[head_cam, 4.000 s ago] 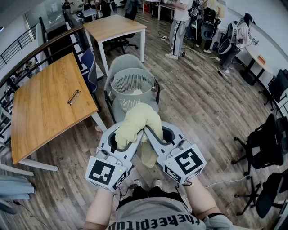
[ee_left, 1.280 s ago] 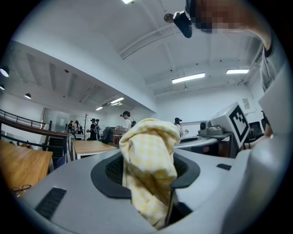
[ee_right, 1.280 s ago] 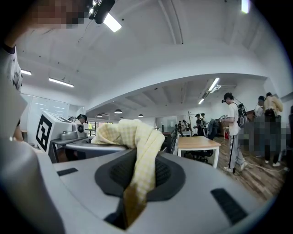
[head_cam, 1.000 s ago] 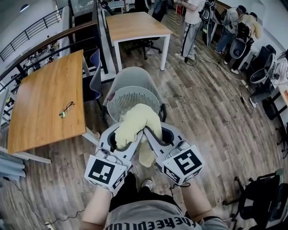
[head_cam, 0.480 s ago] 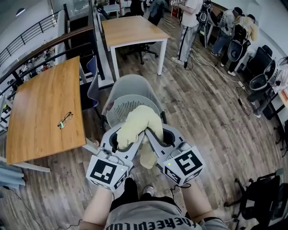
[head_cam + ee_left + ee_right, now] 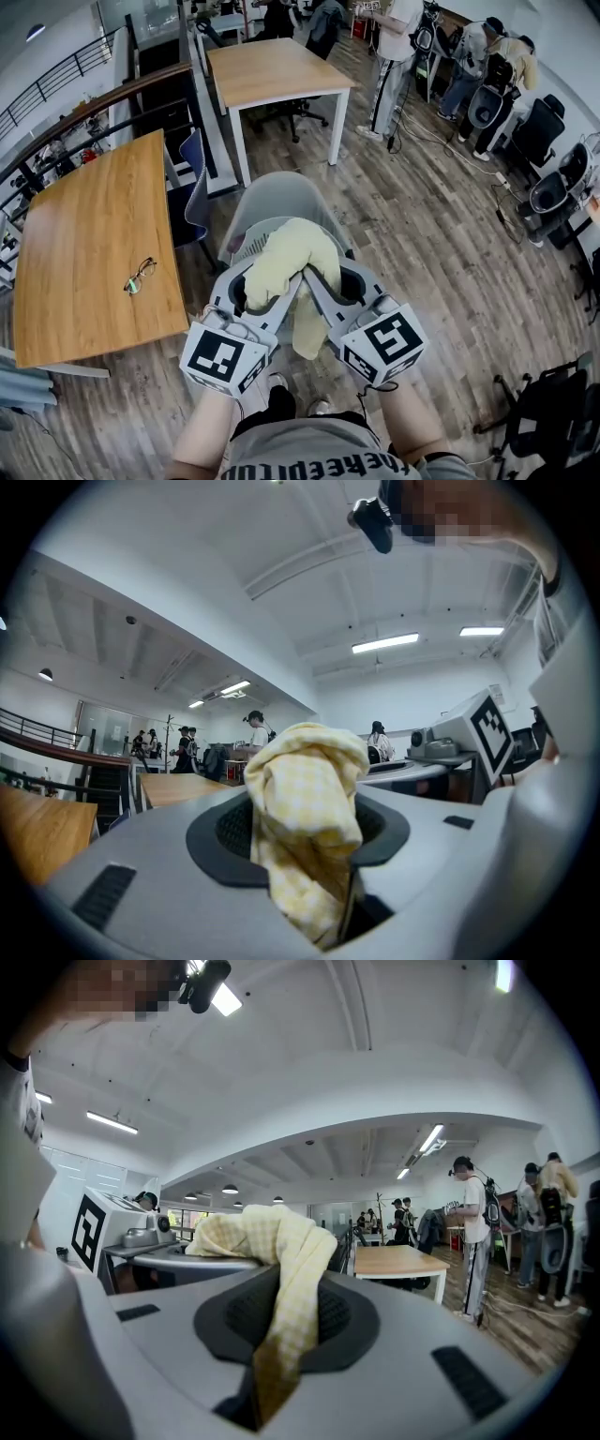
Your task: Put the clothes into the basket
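Observation:
A pale yellow checked cloth (image 6: 286, 255) is bunched between both grippers and hangs down below them. My left gripper (image 6: 251, 289) and right gripper (image 6: 325, 281) point level, side by side, each shut on a fold of it. In the left gripper view the cloth (image 6: 305, 827) fills the jaws. It drapes through the jaws in the right gripper view, too (image 6: 286, 1279). The white slatted basket (image 6: 246, 246) stands on a grey chair (image 6: 281, 192) just beyond the grippers, mostly hidden under the cloth.
A wooden table (image 6: 84, 234) with glasses (image 6: 139, 276) on it stands at the left. A second table (image 6: 272, 66) is behind the chair. Several people (image 6: 394, 47) stand at the back right, and office chairs (image 6: 553, 122) line the right side.
The chair and basket have drawn closer and now lie partly under the held cloth. Both grippers keep the same hold on the cloth.

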### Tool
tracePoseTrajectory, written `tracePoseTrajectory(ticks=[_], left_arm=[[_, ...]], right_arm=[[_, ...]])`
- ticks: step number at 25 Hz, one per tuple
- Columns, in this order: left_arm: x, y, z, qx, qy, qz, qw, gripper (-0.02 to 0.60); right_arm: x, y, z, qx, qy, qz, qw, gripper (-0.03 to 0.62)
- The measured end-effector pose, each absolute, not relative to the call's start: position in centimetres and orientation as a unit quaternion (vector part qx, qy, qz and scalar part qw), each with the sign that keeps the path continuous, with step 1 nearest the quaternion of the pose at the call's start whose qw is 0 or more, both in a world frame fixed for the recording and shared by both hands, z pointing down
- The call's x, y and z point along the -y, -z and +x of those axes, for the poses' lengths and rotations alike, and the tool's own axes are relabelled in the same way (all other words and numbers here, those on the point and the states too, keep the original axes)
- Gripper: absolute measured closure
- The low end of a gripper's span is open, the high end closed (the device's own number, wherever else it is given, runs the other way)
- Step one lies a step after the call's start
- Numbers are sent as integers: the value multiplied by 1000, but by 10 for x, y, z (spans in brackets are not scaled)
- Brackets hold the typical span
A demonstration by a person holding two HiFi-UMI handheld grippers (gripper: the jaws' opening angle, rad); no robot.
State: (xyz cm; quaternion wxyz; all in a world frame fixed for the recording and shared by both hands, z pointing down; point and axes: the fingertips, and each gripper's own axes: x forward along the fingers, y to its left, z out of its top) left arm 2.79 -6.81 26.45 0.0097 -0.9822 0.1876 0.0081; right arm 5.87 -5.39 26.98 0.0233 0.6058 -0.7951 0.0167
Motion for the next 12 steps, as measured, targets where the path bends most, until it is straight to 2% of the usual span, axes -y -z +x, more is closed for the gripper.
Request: tracePoseTrajectory(ticks=[12], left_arm=[[128,-268,18,-161,-12,-987,-1,387]], right_arm=[[112,-271,47,779,-18,626,33,536]])
